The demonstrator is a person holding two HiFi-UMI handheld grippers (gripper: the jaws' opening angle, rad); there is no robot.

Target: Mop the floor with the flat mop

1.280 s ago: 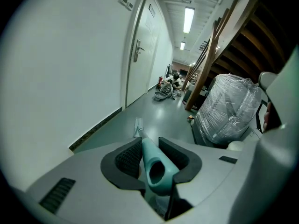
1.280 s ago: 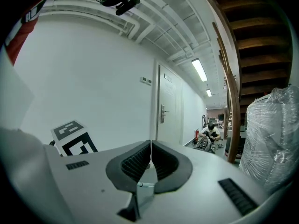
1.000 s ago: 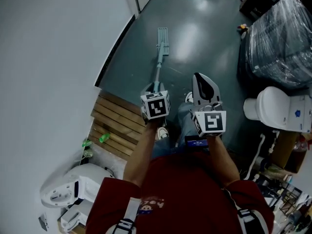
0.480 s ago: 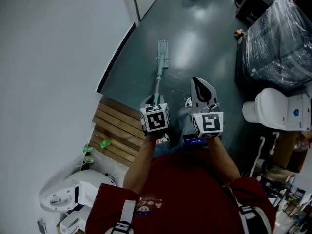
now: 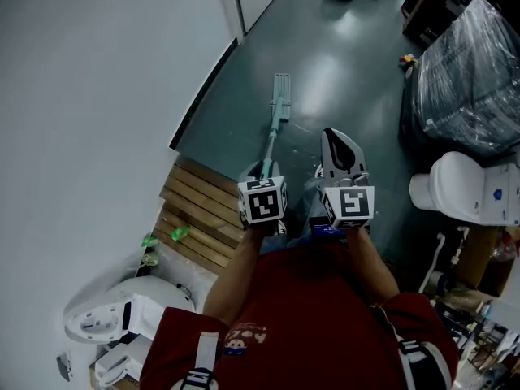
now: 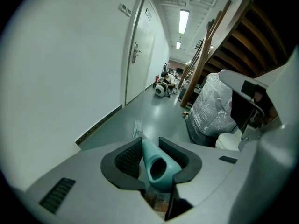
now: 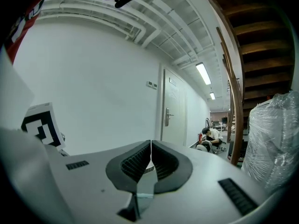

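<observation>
The flat mop lies with its pale teal head (image 5: 281,86) flat on the dark grey floor (image 5: 341,63), its handle (image 5: 273,136) slanting back toward me. My left gripper (image 5: 258,171) is shut on the handle's upper end. In the left gripper view the hollow teal handle tip (image 6: 159,164) sits clamped between the black pads (image 6: 128,160), and the mop head (image 6: 137,125) shows far below. My right gripper (image 5: 336,135) hovers just right of the handle, apart from it. Its jaws (image 7: 151,149) are shut, tips touching, with nothing held.
A white wall (image 5: 97,96) with a dark baseboard runs along the left. A wooden pallet (image 5: 199,214) and a white appliance (image 5: 122,315) lie near my left side. A white toilet (image 5: 463,187) and a plastic-wrapped bundle (image 5: 475,71) stand right. A person (image 6: 164,80) crouches far down the corridor.
The view has shifted slightly; the mop head now sits a little lower and more to the right in the picture. Both grippers keep the same hold and spacing.
</observation>
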